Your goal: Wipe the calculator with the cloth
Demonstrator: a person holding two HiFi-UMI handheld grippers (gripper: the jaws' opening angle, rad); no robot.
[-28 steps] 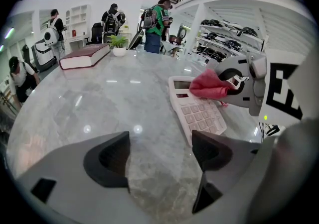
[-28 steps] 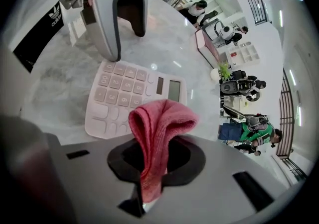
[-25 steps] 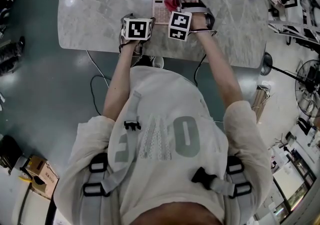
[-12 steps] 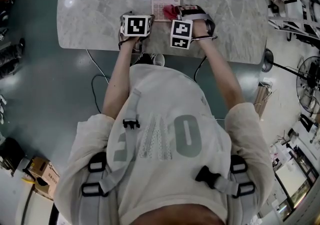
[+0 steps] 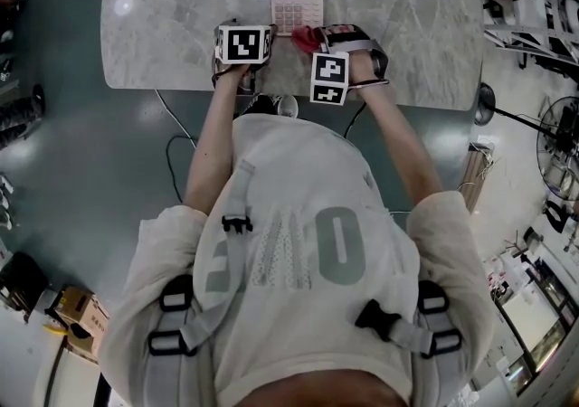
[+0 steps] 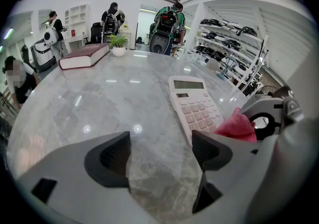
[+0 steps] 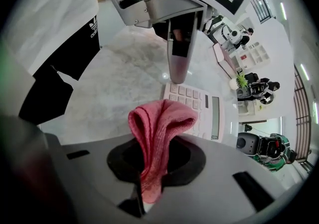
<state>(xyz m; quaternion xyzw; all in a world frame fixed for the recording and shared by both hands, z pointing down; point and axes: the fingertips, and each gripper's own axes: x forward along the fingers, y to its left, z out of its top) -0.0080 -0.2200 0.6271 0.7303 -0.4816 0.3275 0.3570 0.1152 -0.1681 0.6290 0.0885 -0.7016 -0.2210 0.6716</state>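
Draws back toward the person over the last second, the right gripper (image 7: 152,163) dragging the red cloth (image 5: 306,35) from the middle of the keypad of the calculator (image 5: 298,4) down and off its near edge. Leaves the whole calculator uncovered now, display and keys both in plain sight on the marble table (image 5: 181,16). Holds the cloth just beside that near edge, toward the right corner; impossible to tell from overhead whether touching the stone or lifted clear. Pinches narrow on a doubled fold of the cloth, the loose loop bulging out ahead of the jaws toward the calculator.

Keeps the left gripper (image 6: 162,153) unmoved, just off the calculator's near left corner, jaws spread wide over bare marble, gripping nothing and not touching the calculator.

Reads as the end of one wiping stroke. Probably calls for another pass, starting again from the far edge by the display, or else a finish. Worth steadying the calculator with the idle left gripper against sliding under the cloth.
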